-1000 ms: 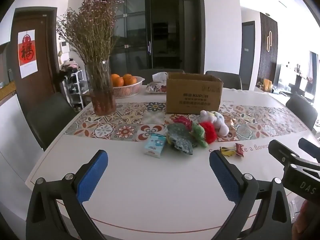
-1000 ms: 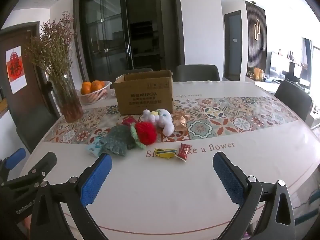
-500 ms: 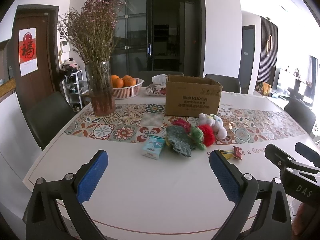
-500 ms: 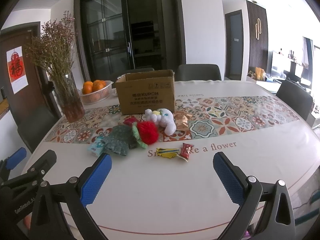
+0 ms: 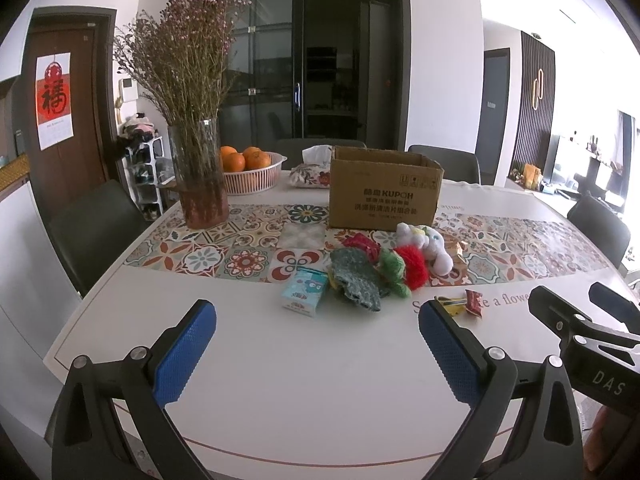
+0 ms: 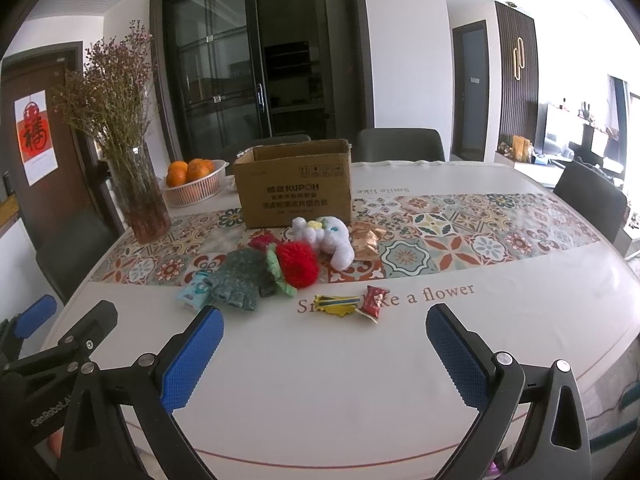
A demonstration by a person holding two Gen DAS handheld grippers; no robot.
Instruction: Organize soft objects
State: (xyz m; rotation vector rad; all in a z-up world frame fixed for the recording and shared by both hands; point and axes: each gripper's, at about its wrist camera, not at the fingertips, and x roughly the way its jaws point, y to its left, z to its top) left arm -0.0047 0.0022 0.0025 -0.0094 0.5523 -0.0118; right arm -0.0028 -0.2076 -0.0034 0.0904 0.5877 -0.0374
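A pile of soft things lies mid-table: a dark green knitted glove (image 5: pixel 356 280) (image 6: pixel 240 280), a red pompom (image 5: pixel 414 266) (image 6: pixel 298 264) with a green knit piece, and a white plush toy (image 5: pixel 430 246) (image 6: pixel 330 238). An open cardboard box (image 5: pixel 384 196) (image 6: pixel 294 184) stands behind them. My left gripper (image 5: pixel 316 340) is open and empty, above the near table edge. My right gripper (image 6: pixel 324 348) is open and empty beside it, also short of the pile.
A tissue pack (image 5: pixel 302 296), candy wrappers (image 6: pixel 348 304) and a gold snack bag (image 6: pixel 366 240) lie by the pile. A glass vase of dried flowers (image 5: pixel 198 176), a basket of oranges (image 5: pixel 250 170) and a tissue pouch (image 5: pixel 312 176) stand at the back left. Chairs ring the table (image 5: pixel 320 380).
Both grippers have risen and tilted slightly, so the pile sits a little lower and farther in view. Both stay open and nothing on the table has moved.
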